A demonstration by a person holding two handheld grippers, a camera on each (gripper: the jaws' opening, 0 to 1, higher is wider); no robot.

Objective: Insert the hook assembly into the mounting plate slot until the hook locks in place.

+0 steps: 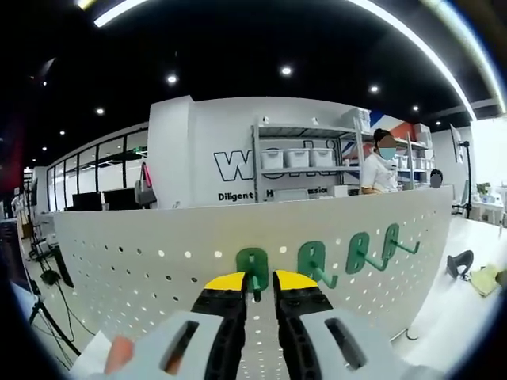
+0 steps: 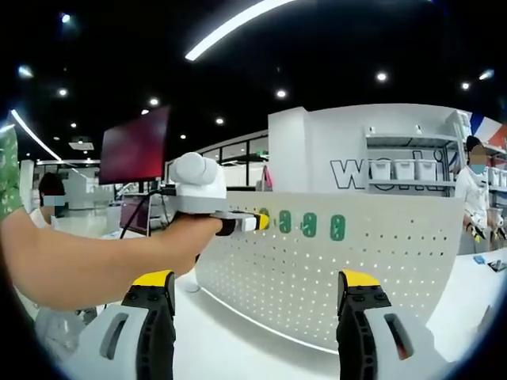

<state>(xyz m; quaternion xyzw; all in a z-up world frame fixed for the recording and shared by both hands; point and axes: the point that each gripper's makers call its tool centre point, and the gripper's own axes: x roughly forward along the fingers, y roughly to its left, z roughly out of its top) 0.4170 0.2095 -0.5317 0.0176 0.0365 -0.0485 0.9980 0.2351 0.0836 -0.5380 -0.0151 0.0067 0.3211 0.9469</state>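
A white perforated mounting plate (image 1: 158, 269) stands upright across the left gripper view. Several green hooks are on it. One green hook (image 1: 253, 267) sits between the yellow-tipped jaws of my left gripper (image 1: 260, 282), which is shut on it at the plate's face. To its right hang three more green hooks (image 1: 358, 252). In the right gripper view a hand holds the left gripper (image 2: 257, 222) against the mounting plate (image 2: 356, 269), next to the row of green hooks (image 2: 310, 224). My right gripper (image 2: 257, 279) stands back from the plate, jaws wide open and holding nothing.
The plate stands on a white table (image 2: 238, 348). Behind it are shelves with white bins (image 1: 305, 158) and a masked person (image 1: 380, 162). A black object (image 1: 459, 263) lies on the table at the right. A dark red screen (image 2: 135, 146) stands at the left.
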